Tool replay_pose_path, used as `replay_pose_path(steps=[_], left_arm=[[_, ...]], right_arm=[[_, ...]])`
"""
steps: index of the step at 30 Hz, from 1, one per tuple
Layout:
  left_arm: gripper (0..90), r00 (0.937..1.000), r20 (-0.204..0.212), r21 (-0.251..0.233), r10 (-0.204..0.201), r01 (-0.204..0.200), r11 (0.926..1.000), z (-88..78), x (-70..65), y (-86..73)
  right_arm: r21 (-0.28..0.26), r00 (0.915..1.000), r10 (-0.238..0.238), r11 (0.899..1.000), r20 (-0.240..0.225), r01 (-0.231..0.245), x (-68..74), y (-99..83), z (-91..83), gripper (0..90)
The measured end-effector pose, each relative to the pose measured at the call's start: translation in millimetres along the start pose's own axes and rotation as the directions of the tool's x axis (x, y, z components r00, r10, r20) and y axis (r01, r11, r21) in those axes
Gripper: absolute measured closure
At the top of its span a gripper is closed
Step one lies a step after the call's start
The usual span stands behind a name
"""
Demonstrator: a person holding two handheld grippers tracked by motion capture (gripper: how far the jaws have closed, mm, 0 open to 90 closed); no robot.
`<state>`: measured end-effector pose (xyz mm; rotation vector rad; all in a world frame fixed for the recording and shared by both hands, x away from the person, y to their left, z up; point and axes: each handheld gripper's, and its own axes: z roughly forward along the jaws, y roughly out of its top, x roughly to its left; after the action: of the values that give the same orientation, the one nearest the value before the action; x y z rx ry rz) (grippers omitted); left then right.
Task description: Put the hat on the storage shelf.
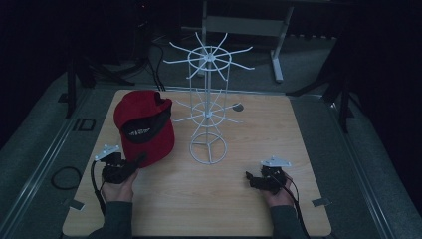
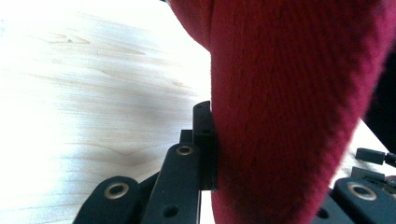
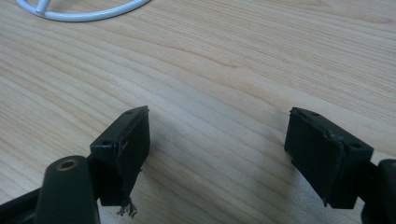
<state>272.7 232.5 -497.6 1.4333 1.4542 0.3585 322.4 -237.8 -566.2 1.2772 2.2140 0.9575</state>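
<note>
Left gripper (image 1: 130, 164) clamps the brim of the red cap (image 1: 144, 124) lying at the table's (image 1: 199, 199) left, beside the wire rack (image 1: 209, 112); right gripper (image 1: 251, 178) rests open; lift by a firm, deep brim hold.

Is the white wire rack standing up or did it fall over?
Standing up. The white wire rack rests on its round base on the table, its pole rising straight with both rings of hooks level, beside the red cap.
</note>
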Motion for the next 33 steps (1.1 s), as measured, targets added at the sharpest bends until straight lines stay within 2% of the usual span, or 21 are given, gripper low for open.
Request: replay_pose_path(steps=[10,33], left_arm=[[85.2,0.9999,-0.001,-0.025,0.014,-0.014,0.9996,-5.8,-0.3,10.3],[85.2,0.9989,0.007,-0.085,0.046,-0.045,0.9953,-13.4,-10.9,36.2]], right_arm=[[-0.001,1.0,-0.001,1.0,0.0,0.001,-0.1,0.0,0.1,22.1],[0.0,1.0,0.0,1.0,-0.001,0.0,-0.1,0.1,0.0,22.2]])
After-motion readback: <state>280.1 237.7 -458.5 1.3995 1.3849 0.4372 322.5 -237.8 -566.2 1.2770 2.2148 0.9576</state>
